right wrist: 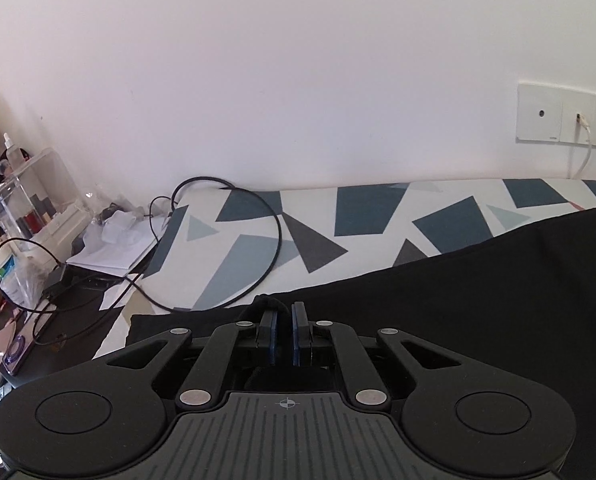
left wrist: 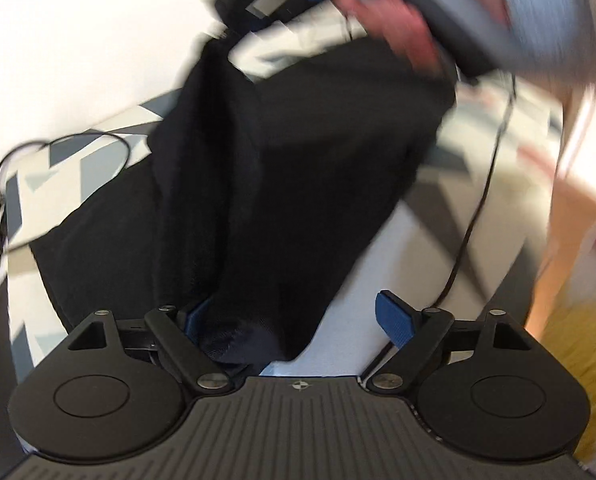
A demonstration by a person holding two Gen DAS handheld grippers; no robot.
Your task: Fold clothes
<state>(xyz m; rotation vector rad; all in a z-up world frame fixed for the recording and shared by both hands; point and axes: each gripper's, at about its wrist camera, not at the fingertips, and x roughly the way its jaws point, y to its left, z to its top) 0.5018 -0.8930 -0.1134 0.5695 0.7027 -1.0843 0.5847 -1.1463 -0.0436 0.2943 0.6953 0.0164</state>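
Observation:
A black garment [left wrist: 281, 184] runs from the top of the left wrist view down into my left gripper [left wrist: 295, 318]. The left jaws stand wide apart. The cloth lies against the left blue pad [left wrist: 197, 315], and the right pad [left wrist: 394, 320] is bare and well clear of it. At the top, a blurred hand [left wrist: 378, 16] holds the other gripper where the cloth rises. In the right wrist view my right gripper [right wrist: 283, 330] has its blue pads drawn together with a bunch of the black garment [right wrist: 478, 300] at the tips.
A bed sheet [right wrist: 362, 216] with grey and blue shapes lies under the garment. A black cable [right wrist: 273, 236] loops over it near the white wall. Wall sockets [right wrist: 570, 120] are at the right. A cluttered side table [right wrist: 37, 216] stands at the left.

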